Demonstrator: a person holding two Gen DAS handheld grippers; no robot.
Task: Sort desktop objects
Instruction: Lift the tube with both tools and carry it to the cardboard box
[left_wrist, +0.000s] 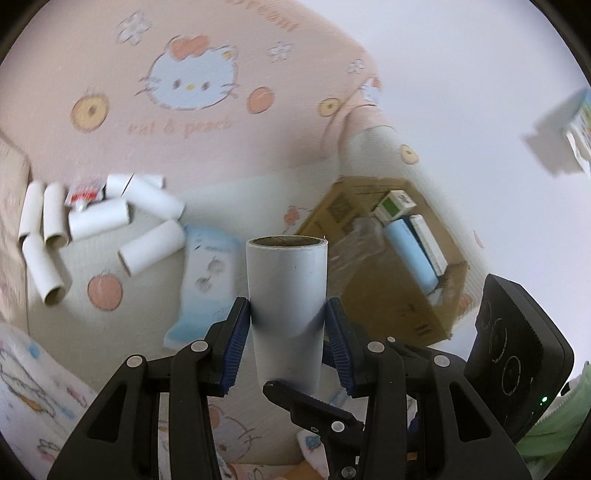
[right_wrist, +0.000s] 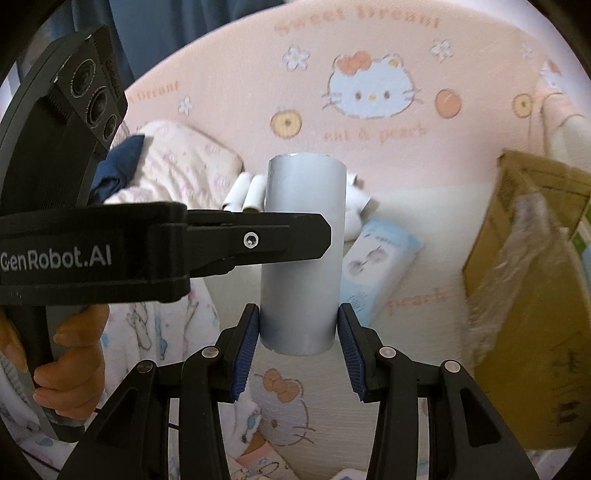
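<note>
A grey-white cardboard tube (left_wrist: 287, 295) is held in the air between both grippers. My left gripper (left_wrist: 287, 314) is shut on it, blue pads against its sides. In the right wrist view the same tube (right_wrist: 303, 258) stands upright, and my right gripper (right_wrist: 299, 325) has its pads against the tube's lower end. The left gripper's finger (right_wrist: 258, 240) crosses in from the left and clamps the tube's middle. Several white tubes (left_wrist: 96, 221) lie in a pile on the bed at the left. A cardboard box (left_wrist: 399, 258) holding small boxes sits to the right.
A blue tissue pack (left_wrist: 207, 280) lies on the bed below the tube. A red-and-white tube of paste (left_wrist: 85, 195) rests among the white tubes. Clear plastic wrap (right_wrist: 524, 258) hangs over the box edge. A pink Hello Kitty cushion (right_wrist: 369, 92) backs the scene.
</note>
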